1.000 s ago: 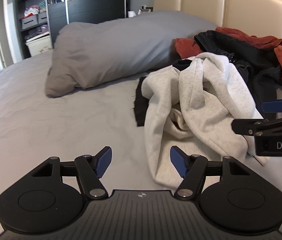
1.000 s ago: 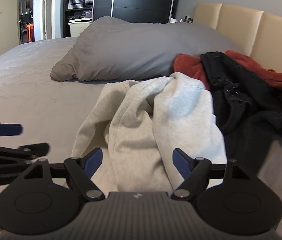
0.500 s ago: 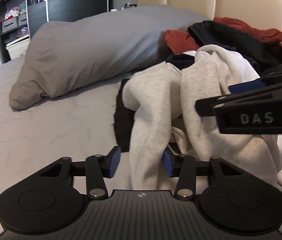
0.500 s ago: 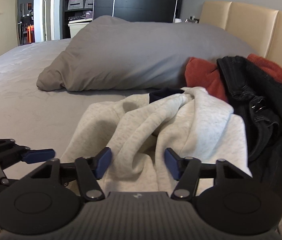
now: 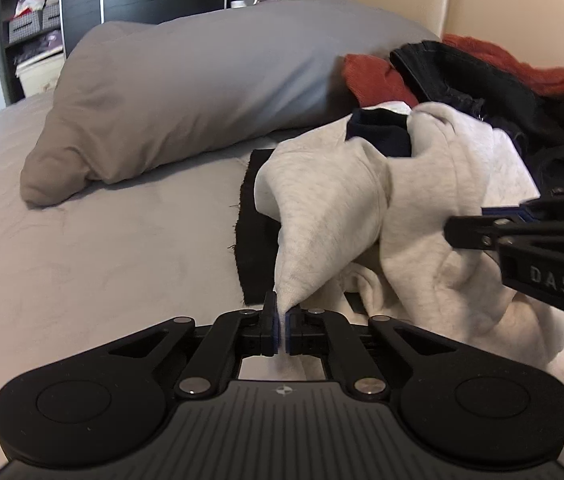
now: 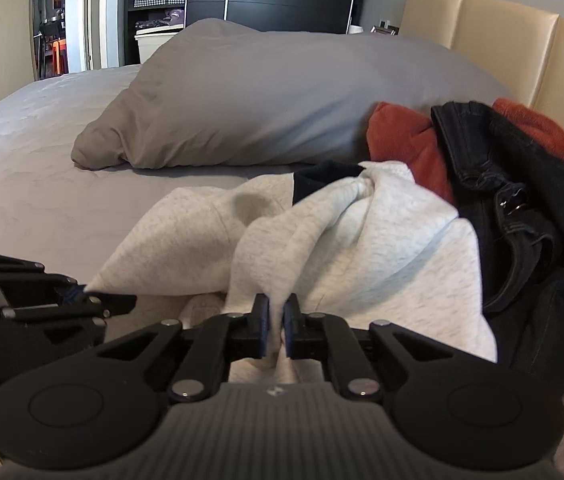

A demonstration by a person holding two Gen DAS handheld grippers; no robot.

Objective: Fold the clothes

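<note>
grey sweatshirt (image 5: 333, 200) | left tool (image 5: 280, 328) pinching it | right tool (image 6: 276, 330) pinching it

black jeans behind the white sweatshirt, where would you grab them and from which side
Judging by its pose, take the black jeans by the waistband, the thick raised edge lying on top of the pile. Come from above, since the light grey sweatshirt blocks the near side.
</note>
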